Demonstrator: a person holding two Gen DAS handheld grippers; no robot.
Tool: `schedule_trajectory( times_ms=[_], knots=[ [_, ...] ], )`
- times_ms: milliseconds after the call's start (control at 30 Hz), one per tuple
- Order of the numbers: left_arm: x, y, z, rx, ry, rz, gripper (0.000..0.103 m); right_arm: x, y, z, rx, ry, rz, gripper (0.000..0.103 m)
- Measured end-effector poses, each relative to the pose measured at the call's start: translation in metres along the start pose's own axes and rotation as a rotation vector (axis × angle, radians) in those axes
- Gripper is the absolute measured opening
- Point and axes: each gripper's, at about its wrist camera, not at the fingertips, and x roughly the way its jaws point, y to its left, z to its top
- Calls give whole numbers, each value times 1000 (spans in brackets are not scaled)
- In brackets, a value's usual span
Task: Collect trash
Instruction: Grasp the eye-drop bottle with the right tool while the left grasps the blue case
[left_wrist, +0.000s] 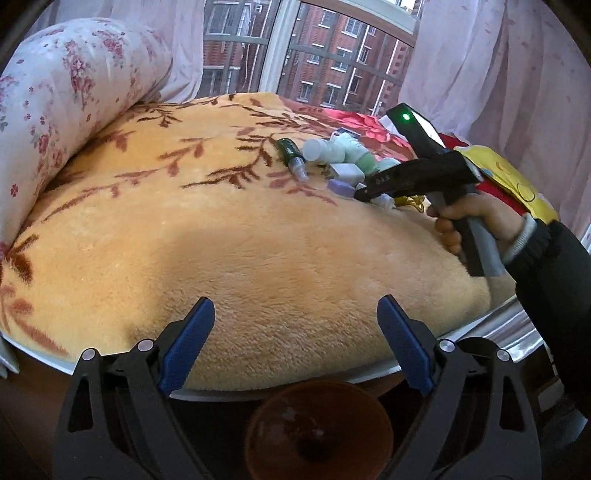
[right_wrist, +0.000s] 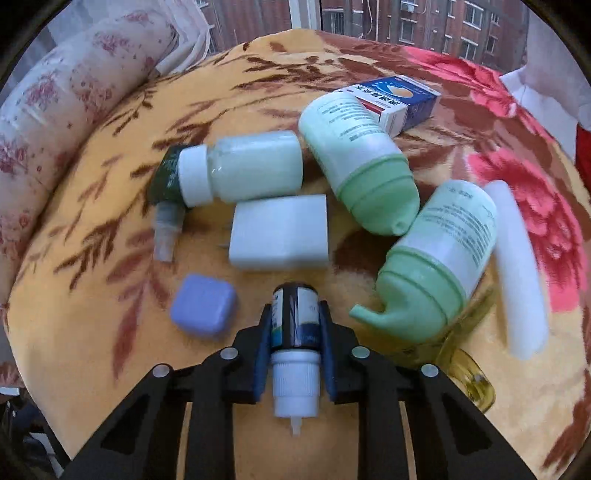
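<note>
the left gripper (left_wrist: 295, 347) waits wide open and empty over the yellow blanket (left_wrist: 221, 240), with a brown bin (left_wrist: 317, 432) just under it. in the middle, a white block (right_wrist: 279, 232) and purple box (right_wrist: 203, 310) lie loose. the right gripper (right_wrist: 295, 325) squeezes a small dropper bottle (right_wrist: 293, 332) on the blanket. this looks like the pick-up step; next it should lift the bottle and carry it to the bin, i think.

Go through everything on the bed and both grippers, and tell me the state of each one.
Left gripper: open, empty, above the blanket.
Right gripper: shut on the dropper bottle.
Dropper bottle: capped.
White-capped bottle: lying, capped.
Two green-topped bottles: lying down.
Dark spray bottle: lying down.
Blue box: closed.
Purple case: closed.
</note>
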Motion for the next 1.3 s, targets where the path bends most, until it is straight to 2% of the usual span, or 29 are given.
schedule_trajectory(
  times_ms=[67, 200, 300, 433, 567, 600, 700, 800, 867, 1033, 1100, 1133, 1233, 1300],
  knots=[
    [2, 0, 0, -6, 8, -14, 87, 1, 0, 2, 8, 16, 0, 23],
    [7, -4, 5, -14, 32, -44, 87, -2, 20, -9, -94, -7, -102, 23],
    [7, -6, 10, -10, 28, -43, 87, -2, 21, -9, -108, -9, -118, 23],
    [11, -11, 17, 17, 25, 3, 87, -5, 15, -7, -75, -4, -87, 22],
    [19, -15, 33, 22, 47, 31, 87, -61, 4, -24, 3, -133, 91, 22],
    [23, -18, 39, 21, 52, 33, 87, -74, 3, -29, 13, -166, 105, 23],
    [47, -32, 64, 17, 73, 15, 87, -122, -12, -59, 59, -284, 144, 23],
    [83, -54, 91, 14, 98, 3, 87, -154, -34, -95, 120, -361, 131, 23],
    [102, -67, 104, 28, 107, 11, 87, -162, -46, -111, 158, -380, 132, 23],
    [166, -91, 130, 81, 161, 115, 87, -172, -76, -150, 215, -408, 88, 23],
    [181, -91, 132, 81, 198, 147, 87, -168, -86, -159, 240, -403, 99, 23],
    [189, -89, 132, 72, 218, 155, 86, -166, -89, -162, 251, -399, 108, 23],
    [215, -80, 132, 46, 298, 175, 69, -157, -98, -169, 278, -391, 132, 23],
    [218, -78, 132, 43, 284, 194, 61, -150, -100, -173, 291, -388, 140, 23]
  ],
)
